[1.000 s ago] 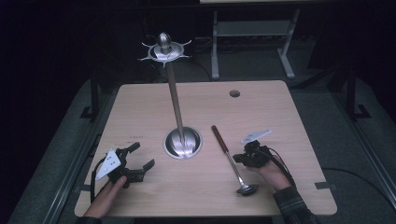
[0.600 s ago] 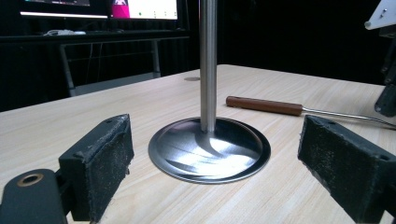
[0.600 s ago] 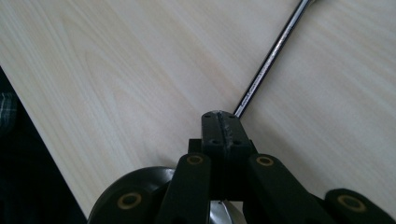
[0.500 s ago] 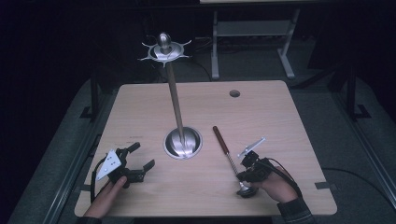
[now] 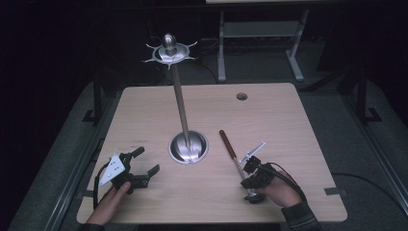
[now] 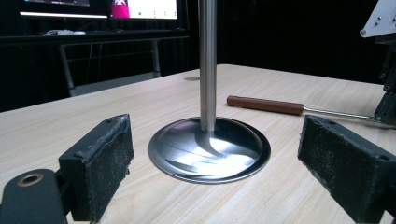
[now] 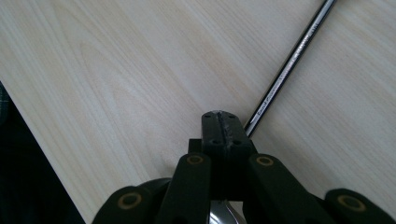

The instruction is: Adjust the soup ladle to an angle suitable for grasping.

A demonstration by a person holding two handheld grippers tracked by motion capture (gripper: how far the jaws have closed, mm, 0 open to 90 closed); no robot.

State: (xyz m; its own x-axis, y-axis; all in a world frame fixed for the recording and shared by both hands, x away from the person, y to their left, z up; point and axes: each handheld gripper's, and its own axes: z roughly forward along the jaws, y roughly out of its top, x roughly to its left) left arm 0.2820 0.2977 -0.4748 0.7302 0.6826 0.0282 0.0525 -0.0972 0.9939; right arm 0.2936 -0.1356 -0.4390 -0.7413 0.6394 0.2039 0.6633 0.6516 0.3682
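A tall metal stand rises from a round base (image 5: 188, 147) at the table's middle, its pole (image 5: 179, 101) topped by a hooked ring (image 5: 169, 52). A utensil with a brown wooden handle (image 5: 227, 142) and a thin steel shaft (image 7: 289, 65) lies to the right of the base. My right gripper (image 5: 246, 181) is shut and rests over the shaft near the bowl end (image 5: 251, 196). In the right gripper view its pads (image 7: 219, 122) meet, and the shaft runs beside and under them. My left gripper (image 5: 146, 160) is open near the front left, facing the base (image 6: 210, 154).
The wooden table (image 5: 269, 120) has a round cable hole (image 5: 241, 96) at the back right. Its near edge (image 5: 211, 221) lies close behind both hands. A metal frame (image 5: 260, 33) stands on the dark floor beyond the table.
My right gripper has moved towards the near edge and come down over the utensil's bowl end. The left gripper has stayed still.
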